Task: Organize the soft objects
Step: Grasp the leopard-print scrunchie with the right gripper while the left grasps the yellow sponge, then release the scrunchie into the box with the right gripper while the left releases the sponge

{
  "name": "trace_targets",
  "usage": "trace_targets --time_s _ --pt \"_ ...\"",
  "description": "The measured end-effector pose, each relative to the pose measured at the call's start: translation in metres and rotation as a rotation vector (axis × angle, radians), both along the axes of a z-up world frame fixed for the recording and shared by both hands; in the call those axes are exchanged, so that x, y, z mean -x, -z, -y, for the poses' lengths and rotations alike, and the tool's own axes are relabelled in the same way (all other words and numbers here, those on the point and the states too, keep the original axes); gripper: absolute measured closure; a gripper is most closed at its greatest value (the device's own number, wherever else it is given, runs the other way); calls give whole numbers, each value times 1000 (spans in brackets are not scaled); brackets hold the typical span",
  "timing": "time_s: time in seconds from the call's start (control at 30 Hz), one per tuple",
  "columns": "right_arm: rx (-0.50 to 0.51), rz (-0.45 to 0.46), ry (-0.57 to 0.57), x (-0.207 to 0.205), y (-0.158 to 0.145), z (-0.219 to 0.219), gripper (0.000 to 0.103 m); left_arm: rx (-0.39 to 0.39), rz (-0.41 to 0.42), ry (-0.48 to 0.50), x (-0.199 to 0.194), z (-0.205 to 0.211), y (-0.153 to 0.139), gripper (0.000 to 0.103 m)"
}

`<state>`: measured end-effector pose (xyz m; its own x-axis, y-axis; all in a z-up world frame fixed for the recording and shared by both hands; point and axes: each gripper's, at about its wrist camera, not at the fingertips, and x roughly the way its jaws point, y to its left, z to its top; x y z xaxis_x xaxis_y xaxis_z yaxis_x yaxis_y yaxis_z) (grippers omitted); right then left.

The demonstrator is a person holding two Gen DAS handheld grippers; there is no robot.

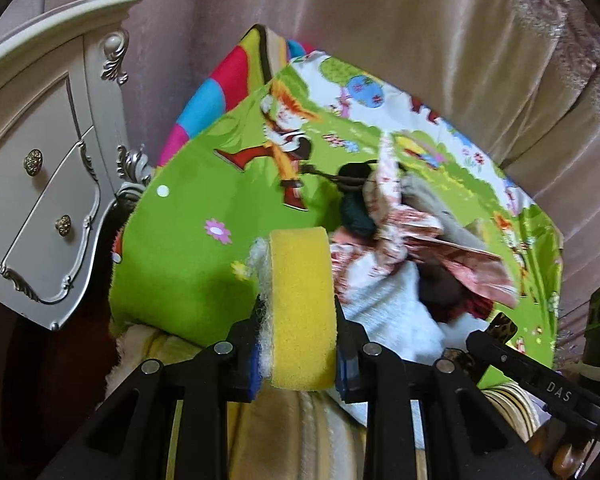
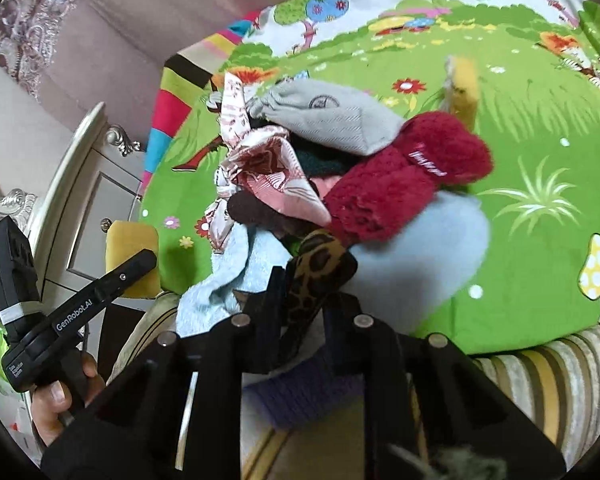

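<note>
My left gripper [image 1: 300,312] is shut on a yellow sponge [image 1: 302,304] with a white scouring layer, held over the near edge of the green cartoon play mat [image 1: 188,248]. It also shows in the right wrist view [image 2: 134,258]. My right gripper [image 2: 300,284] is shut on a leopard-print cloth [image 2: 314,276] at the near side of a pile of soft things: a dark red fluffy item [image 2: 400,176], a grey pouch [image 2: 332,114], a pink patterned cloth [image 2: 268,168] and a light blue towel [image 2: 244,268]. A second yellow sponge [image 2: 464,88] stands behind the pile.
A white ornate dresser [image 1: 40,184] stands left of the mat. Pink curtains [image 1: 420,40] hang behind. A striped beige cover [image 2: 540,380] lies under the mat's near edge. A purple knit piece [image 2: 300,396] lies below my right gripper.
</note>
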<state>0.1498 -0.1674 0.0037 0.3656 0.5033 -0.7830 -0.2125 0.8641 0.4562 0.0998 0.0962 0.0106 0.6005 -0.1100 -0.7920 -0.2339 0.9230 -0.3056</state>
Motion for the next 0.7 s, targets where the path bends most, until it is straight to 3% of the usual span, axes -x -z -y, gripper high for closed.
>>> trace_targets --time_s 0.23,0.7 --pt "17 90 38 21 -23 27 82 27 41 58 13 33 -13 75" --pt "146 221 166 78 -52 127 82 97 92 331 23 156 -31 75"
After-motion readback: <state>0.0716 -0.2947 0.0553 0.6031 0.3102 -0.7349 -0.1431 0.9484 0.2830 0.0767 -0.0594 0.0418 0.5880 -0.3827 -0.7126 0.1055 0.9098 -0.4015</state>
